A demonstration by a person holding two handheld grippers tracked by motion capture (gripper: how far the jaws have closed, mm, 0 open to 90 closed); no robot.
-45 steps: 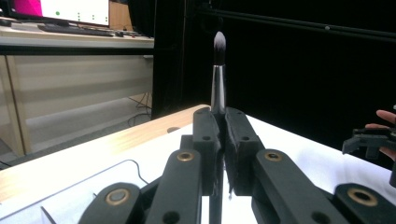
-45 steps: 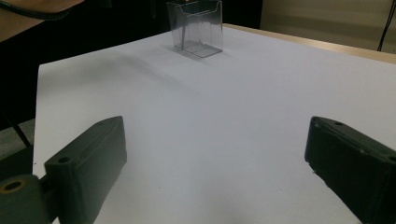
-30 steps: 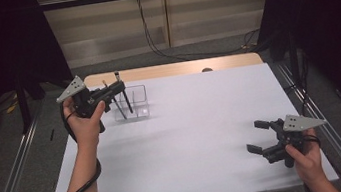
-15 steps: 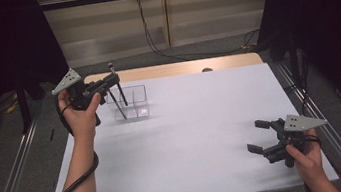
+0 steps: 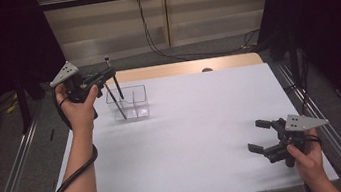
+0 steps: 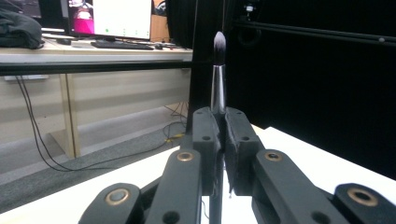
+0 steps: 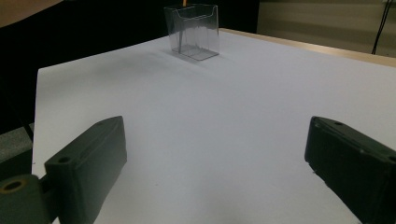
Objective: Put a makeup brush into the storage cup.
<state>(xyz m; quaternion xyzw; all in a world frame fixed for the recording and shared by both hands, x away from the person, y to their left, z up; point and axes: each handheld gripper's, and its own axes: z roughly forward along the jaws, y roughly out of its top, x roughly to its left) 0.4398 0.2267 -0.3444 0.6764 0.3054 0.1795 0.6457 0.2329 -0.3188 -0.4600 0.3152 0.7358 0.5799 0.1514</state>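
Note:
My left gripper (image 5: 110,74) is held up above the table's far left, shut on a thin black brush (image 5: 118,88). In the left gripper view the gripper (image 6: 219,126) clamps the brush (image 6: 218,79) just below its silver ferrule, with the dark bristles pointing up. The brush's lower end hangs at about the rim of a clear divided container (image 5: 135,101). A second thin dark stick (image 5: 115,101) leans in the container's left part. My right gripper (image 5: 258,135) rests open near the table's front right corner, and between its jaws (image 7: 219,163) lies bare table. The container (image 7: 194,32) stands far ahead of it.
The white table top (image 5: 189,138) has a wooden strip (image 5: 234,61) along its far edge, with a small dark spot (image 5: 206,69) on it. Metal rails (image 5: 9,184) run along both sides. Cables (image 5: 154,32) hang behind the table.
My left gripper has risen and drawn the brush up out of the container. The second stick stays leaning inside. The right gripper has not moved.

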